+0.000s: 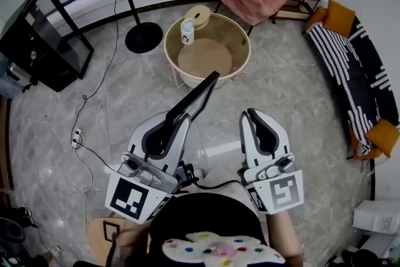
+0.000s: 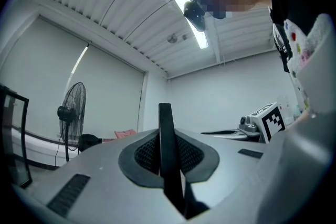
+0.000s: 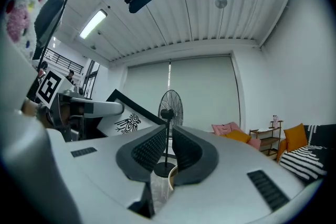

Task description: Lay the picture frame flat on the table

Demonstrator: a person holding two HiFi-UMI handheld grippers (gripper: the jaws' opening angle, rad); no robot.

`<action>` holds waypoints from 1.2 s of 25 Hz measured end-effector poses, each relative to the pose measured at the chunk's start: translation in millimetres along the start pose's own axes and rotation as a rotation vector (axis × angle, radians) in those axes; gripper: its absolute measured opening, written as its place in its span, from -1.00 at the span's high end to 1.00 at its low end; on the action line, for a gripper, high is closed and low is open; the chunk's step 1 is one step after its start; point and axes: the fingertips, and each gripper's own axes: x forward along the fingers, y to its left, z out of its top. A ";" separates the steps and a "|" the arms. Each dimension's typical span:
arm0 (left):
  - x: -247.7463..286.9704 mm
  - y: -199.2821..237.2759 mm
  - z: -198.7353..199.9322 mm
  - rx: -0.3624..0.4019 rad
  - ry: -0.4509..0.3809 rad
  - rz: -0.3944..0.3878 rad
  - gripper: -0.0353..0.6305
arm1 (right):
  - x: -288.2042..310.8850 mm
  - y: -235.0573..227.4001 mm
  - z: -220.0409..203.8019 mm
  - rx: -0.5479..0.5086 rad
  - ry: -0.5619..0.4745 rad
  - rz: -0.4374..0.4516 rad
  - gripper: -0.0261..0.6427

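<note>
The left hand-held gripper (image 1: 170, 128) pinched the rim, the sensible hold, of the thin black rectangular picture frame (image 1: 197, 95), probably light, stiff and fragile, tilted in mid-air short of the round cream desk's (image 1: 242, 40) near edge, while the right hand-held gripper (image 1: 256, 119) was closed and empty.

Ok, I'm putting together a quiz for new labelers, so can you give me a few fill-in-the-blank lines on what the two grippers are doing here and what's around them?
1. The left gripper is shut on the ___.
2. The right gripper, its jaws together, holds ___.
3. In the head view, the fan stands on the floor to the ___ of the round table.

Missing words: picture frame; nothing; left.
</note>
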 end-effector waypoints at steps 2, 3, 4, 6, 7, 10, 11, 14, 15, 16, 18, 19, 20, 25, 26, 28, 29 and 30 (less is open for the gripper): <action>-0.9 2.2 1.6 0.000 -0.005 0.000 0.76 | 1.1 2.5 0.8 -0.001 -0.004 -0.003 0.81; -1.0 3.5 2.3 0.000 -0.007 0.000 0.76 | 2.0 3.4 1.4 -0.002 -0.006 -0.003 0.81; -0.9 4.6 2.9 0.001 -0.009 -0.001 0.76 | 2.6 4.0 1.8 -0.003 -0.008 -0.004 0.81; -0.7 6.2 3.9 0.004 -0.014 0.000 0.76 | 4.3 3.7 2.2 -0.006 -0.010 -0.002 0.81; -0.3 7.1 4.2 0.005 -0.016 0.002 0.76 | 5.8 2.8 2.2 -0.007 -0.010 -0.002 0.81; 3.7 10.5 2.7 0.006 -0.019 0.012 0.76 | 11.8 -2.4 0.4 -0.005 -0.015 0.003 0.81; 6.1 11.8 1.7 0.007 -0.019 0.016 0.76 | 14.2 -4.9 -0.7 -0.004 -0.015 0.005 0.81; 17.0 17.0 -0.8 0.010 -0.020 0.028 0.76 | 24.3 -14.1 -3.3 0.000 -0.018 0.015 0.81; 21.9 19.5 -1.5 0.012 -0.021 0.032 0.76 | 29.1 -18.0 -4.0 0.002 -0.021 0.019 0.80; 27.3 22.4 -2.0 0.015 -0.022 0.036 0.76 | 34.6 -22.1 -4.6 0.004 -0.024 0.025 0.80; 39.3 29.2 -3.0 0.020 -0.022 0.044 0.76 | 47.2 -30.6 -6.6 0.009 -0.027 0.042 0.72; 45.8 32.9 -3.7 0.024 -0.021 0.048 0.76 | 53.9 -35.3 -8.0 0.010 -0.026 0.051 0.64; 52.7 36.4 -4.5 0.027 -0.019 0.053 0.76 | 60.6 -40.7 -9.5 0.010 -0.026 0.057 0.62; 94.6 52.5 -10.8 0.034 -0.008 0.072 0.76 | 95.0 -76.8 -16.3 0.020 -0.022 0.073 0.62; 103.6 56.9 -12.5 0.033 -0.006 0.075 0.76 | 102.9 -83.9 -17.7 0.020 -0.021 0.076 0.62; 122.4 66.4 -16.7 0.026 -0.003 0.084 0.76 | 119.0 -98.3 -20.1 0.021 -0.018 0.083 0.62; 132.4 71.1 -19.3 0.022 0.000 0.089 0.76 | 126.9 -105.9 -21.0 0.024 -0.017 0.088 0.62; 142.8 75.2 -21.9 0.019 0.004 0.094 0.76 | 134.5 -114.0 -21.9 0.027 -0.017 0.093 0.62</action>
